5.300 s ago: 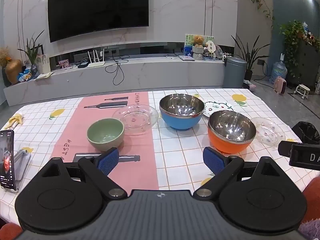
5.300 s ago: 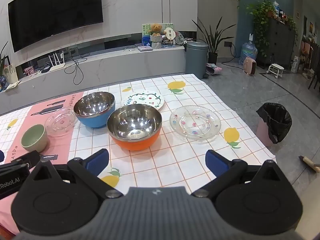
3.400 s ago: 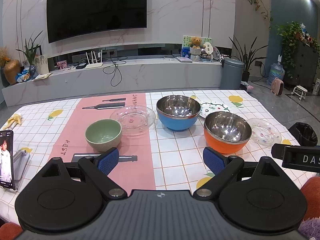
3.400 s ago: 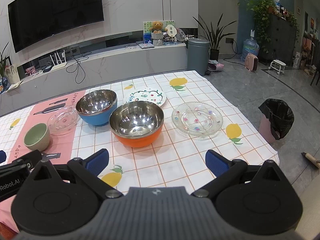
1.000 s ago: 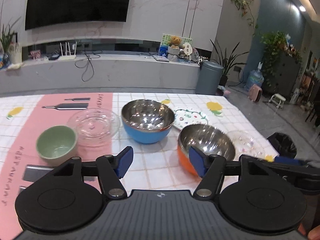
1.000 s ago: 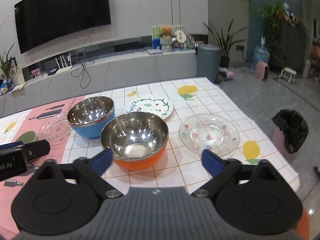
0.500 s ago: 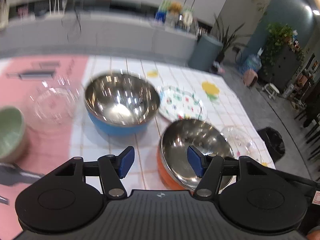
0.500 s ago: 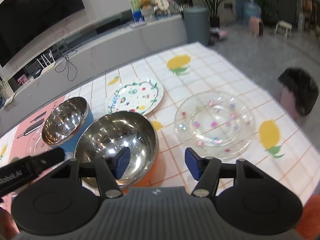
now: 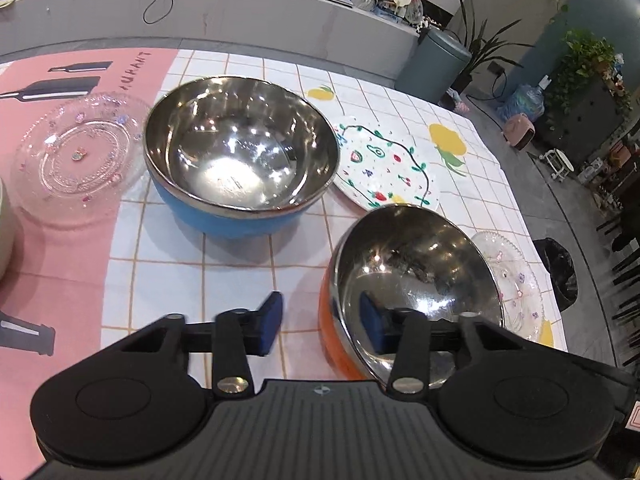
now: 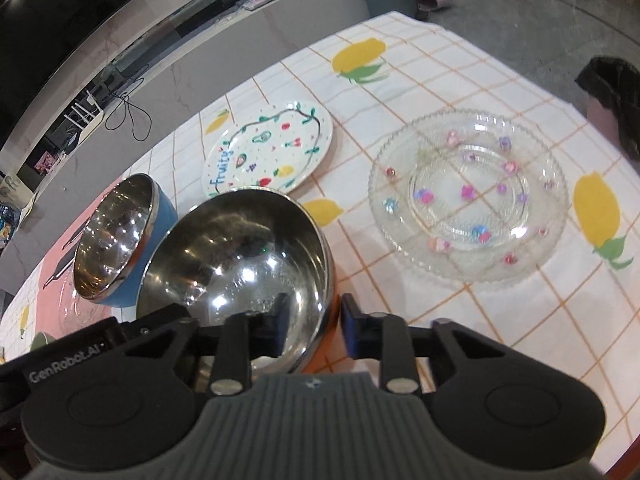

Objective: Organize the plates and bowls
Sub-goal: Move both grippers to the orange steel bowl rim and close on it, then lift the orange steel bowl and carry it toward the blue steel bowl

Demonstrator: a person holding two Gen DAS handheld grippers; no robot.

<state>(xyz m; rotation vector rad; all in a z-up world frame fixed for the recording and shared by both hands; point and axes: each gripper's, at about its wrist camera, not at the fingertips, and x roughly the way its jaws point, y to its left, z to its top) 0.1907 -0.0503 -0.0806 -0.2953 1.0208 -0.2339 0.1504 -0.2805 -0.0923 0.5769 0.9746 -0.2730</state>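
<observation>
An orange steel-lined bowl stands near the table's front, also in the right wrist view. My left gripper is open and straddles its left rim, one finger outside, one inside. My right gripper is open and straddles its right rim the same way. A blue steel-lined bowl stands behind and left of the orange bowl, also in the right wrist view. A painted white plate lies behind the orange bowl. A clear glass plate lies to its right. Another glass plate lies left of the blue bowl.
The table has a checked lemon cloth and a pink mat on the left. A green bowl's edge shows at the far left. The table's right edge drops to the floor, with a black bin beyond.
Both grippers have moved forward and down onto the orange bowl's rim from opposite sides. Both have narrowed their opening.
</observation>
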